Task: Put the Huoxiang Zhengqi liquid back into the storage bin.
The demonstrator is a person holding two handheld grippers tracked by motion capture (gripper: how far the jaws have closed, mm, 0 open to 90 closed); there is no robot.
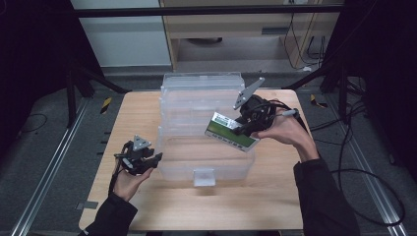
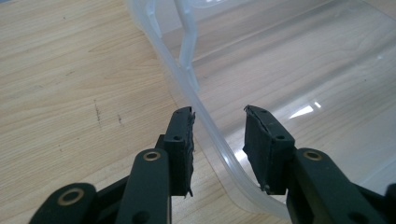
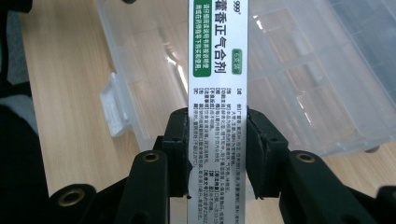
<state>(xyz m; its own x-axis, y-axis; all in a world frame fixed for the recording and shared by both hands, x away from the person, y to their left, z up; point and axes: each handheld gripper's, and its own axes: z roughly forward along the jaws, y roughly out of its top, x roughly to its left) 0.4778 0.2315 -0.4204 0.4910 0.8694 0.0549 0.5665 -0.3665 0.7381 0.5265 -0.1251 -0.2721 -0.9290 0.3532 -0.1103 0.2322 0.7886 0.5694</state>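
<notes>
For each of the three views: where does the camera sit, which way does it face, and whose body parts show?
High view: above the person's side, facing forward and down on the wooden table; both forearms show.
Left gripper view: on the left gripper, whose jaws straddle the clear plastic box rim.
Right gripper view: on the right gripper, clamped on the green-and-white carton.
Shared: the box.

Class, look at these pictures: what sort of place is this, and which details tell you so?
Probably a lab or recording workshop: a bare wooden table on metal floor rails, loose cables on grey carpet.
</notes>
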